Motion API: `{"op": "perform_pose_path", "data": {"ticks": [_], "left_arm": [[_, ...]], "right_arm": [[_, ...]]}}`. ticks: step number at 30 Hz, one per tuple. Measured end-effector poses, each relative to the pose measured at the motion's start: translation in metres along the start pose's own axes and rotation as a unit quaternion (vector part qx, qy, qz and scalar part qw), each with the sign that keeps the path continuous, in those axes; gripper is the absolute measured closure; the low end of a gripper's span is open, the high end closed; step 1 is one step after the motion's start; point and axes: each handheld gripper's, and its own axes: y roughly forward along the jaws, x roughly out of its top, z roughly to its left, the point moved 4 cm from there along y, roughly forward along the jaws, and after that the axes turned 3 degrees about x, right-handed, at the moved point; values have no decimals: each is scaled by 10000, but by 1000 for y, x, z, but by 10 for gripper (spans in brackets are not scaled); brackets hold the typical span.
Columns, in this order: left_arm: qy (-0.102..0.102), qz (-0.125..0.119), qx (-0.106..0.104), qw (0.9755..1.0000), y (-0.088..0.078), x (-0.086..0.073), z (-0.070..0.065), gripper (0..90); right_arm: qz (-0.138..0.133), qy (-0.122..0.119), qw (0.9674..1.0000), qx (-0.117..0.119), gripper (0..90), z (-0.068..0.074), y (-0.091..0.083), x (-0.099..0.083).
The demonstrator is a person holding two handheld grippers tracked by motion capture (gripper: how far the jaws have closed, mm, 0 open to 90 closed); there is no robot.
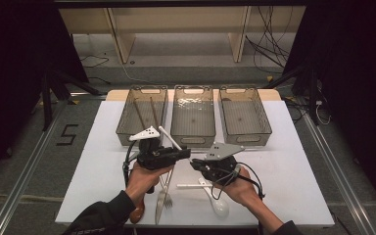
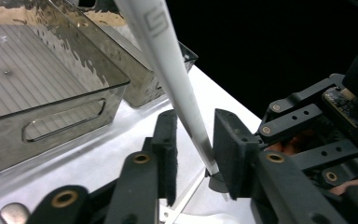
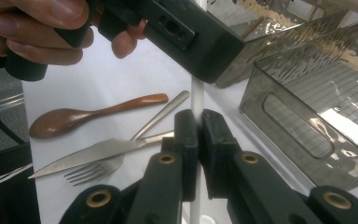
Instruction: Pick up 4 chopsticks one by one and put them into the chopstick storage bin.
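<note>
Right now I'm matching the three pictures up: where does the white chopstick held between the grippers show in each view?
High view: the white chopstick slants up-left from between the grippers, left of centre.
Left gripper view: it runs from top centre down between the left gripper jaws.
Right gripper view: it stands upright at centre, clamped by the right gripper.
Shared landmark: the grey bins.

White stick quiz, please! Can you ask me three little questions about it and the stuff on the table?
1. True or false: the right gripper has its fingers shut on the white stick.
2. Where do the brown chopsticks lie? A the left bin, B the middle one, C the right one.
3. Fill in: beside the knife and fork lies a wooden ____.
Key: 1 true; 2 A; 3 spoon.
</note>
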Motion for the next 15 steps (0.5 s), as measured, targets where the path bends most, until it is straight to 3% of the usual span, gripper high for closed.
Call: {"op": "perform_pose_path", "data": {"ticks": [11, 15], "left_arm": [[-289, 19, -302, 9991, -1, 1, 0, 805], [-131, 105, -301, 9994, -4, 4, -3, 828]], "right_arm": [[-59, 0, 10000, -17, 855, 1, 1, 0], [-88, -9, 10000, -18, 829, 0, 0, 0]]}}
